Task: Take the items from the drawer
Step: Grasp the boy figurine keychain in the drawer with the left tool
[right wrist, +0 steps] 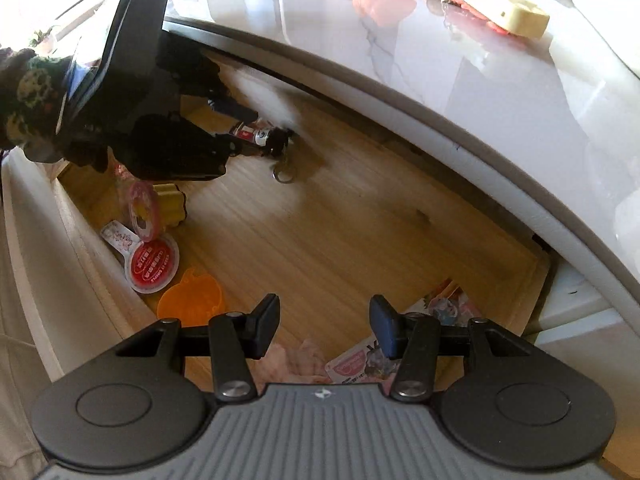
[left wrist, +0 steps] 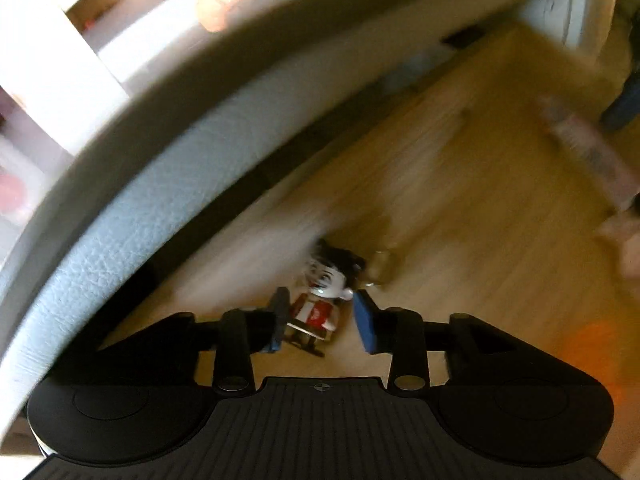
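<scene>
While the left gripper (left wrist: 320, 320) gapes, the doll keychain (left wrist: 320, 300) lies between its pads (untouched).

Beyond the left fingers (left wrist: 362, 318), motion blur smears the drawer floor (left wrist: 460, 184); a pale packet (left wrist: 592, 156) far right of them is unreadable. The right fingers (right wrist: 384, 326) hide part of a printed card (right wrist: 360, 364); a pale pink thing (right wrist: 296, 360) between them is indistinct.

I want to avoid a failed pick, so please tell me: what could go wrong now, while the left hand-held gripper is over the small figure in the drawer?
1. The left hand-held gripper is open around the figure keychain, which sits off-centre near one finger, so closing may push it aside.
2. Its key ring trails loose on the drawer floor and might drag.
3. The countertop edge hangs close overhead; lifting straight up may bump it.
</scene>
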Demonstrator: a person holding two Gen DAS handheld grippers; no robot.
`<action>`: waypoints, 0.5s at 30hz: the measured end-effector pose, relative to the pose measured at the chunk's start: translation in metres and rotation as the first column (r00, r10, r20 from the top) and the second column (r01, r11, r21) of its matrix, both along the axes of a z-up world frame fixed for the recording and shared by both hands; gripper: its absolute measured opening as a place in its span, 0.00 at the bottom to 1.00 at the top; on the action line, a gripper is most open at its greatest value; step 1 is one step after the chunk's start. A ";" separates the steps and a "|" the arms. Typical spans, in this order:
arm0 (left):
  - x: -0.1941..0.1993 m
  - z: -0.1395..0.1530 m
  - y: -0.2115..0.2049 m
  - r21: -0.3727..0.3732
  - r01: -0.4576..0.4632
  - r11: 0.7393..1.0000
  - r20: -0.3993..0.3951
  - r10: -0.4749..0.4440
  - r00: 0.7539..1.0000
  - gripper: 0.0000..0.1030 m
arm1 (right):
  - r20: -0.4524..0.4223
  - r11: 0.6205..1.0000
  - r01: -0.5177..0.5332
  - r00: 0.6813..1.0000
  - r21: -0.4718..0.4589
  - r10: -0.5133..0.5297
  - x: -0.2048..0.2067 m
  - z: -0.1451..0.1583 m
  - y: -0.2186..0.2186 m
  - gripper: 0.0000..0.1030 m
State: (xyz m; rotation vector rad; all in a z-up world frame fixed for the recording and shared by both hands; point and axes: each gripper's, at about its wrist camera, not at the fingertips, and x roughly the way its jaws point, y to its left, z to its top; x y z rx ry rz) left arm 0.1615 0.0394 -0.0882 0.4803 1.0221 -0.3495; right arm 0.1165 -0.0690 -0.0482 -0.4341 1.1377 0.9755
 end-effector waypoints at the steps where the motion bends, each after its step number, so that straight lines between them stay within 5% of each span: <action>1: -0.001 0.003 0.001 -0.041 0.012 0.999 -0.021 -0.013 1.000 0.39 | -0.005 1.000 0.002 1.000 0.001 -0.002 0.001 -0.001 0.000 0.48; 5: -0.007 0.006 0.000 -0.051 0.036 0.998 0.006 -0.036 0.999 0.39 | -0.021 1.000 0.011 1.000 0.004 -0.011 0.002 -0.002 0.000 0.48; 10: 0.003 0.000 0.009 -0.091 -0.062 0.994 0.001 0.062 0.998 0.37 | -0.042 1.000 0.017 0.999 0.003 -0.017 0.004 -0.005 0.000 0.48; 15: 0.013 -0.004 0.014 -0.141 -0.140 0.980 -0.115 0.125 0.985 0.33 | -0.069 0.999 0.047 0.997 0.010 -0.046 0.008 -0.008 -0.002 0.48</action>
